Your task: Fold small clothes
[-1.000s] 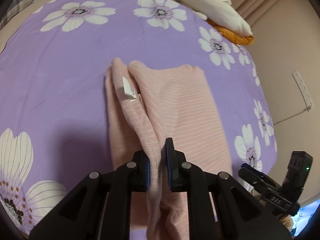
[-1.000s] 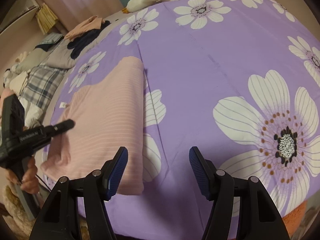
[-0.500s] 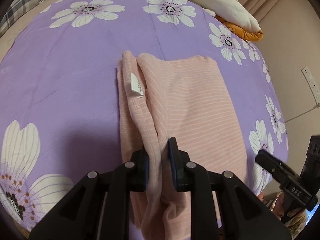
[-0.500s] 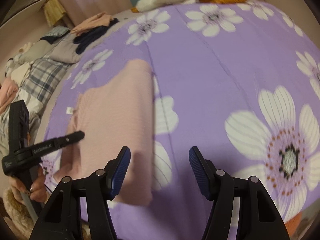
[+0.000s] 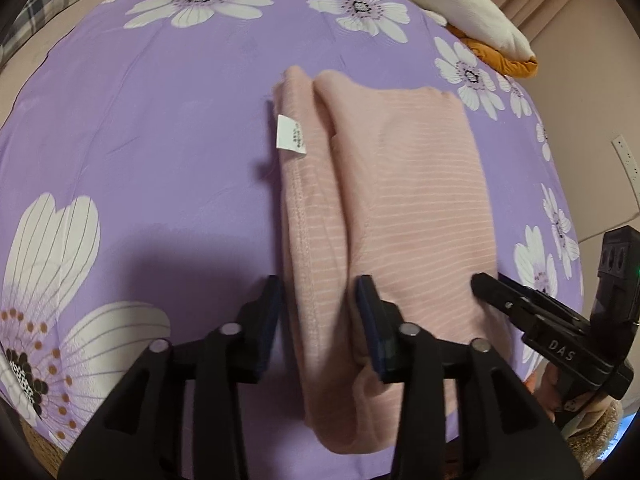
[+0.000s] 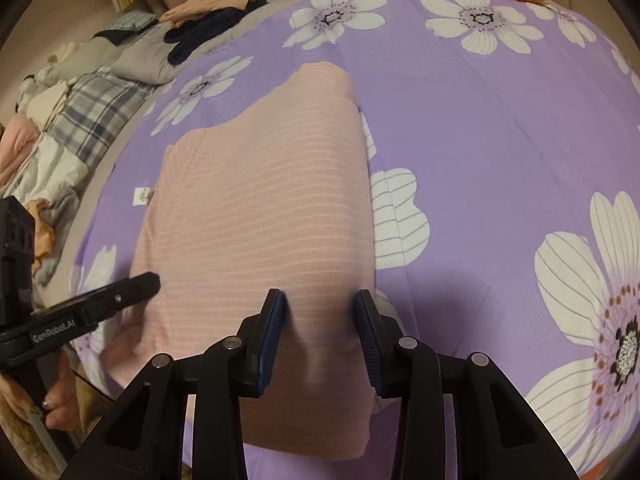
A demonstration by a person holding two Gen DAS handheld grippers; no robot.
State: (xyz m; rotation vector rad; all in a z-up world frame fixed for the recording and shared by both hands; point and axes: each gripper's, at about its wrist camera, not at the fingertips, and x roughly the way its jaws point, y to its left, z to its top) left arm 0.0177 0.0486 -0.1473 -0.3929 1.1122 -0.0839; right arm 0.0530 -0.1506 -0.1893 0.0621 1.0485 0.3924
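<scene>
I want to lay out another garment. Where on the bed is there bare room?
Bare purple bedspread lies left of the pink garment, and more to its right. The clothes pile and white plush crowd the edges.

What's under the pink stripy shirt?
The pink striped folded shirt lies on a purple bedspread with white flowers. One flower peeks out beside it; whatever lies directly beneath is covered.

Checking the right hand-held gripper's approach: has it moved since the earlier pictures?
Yes. The right hand-held gripper moved left, from over the purple sheet onto the pink garment.
</scene>
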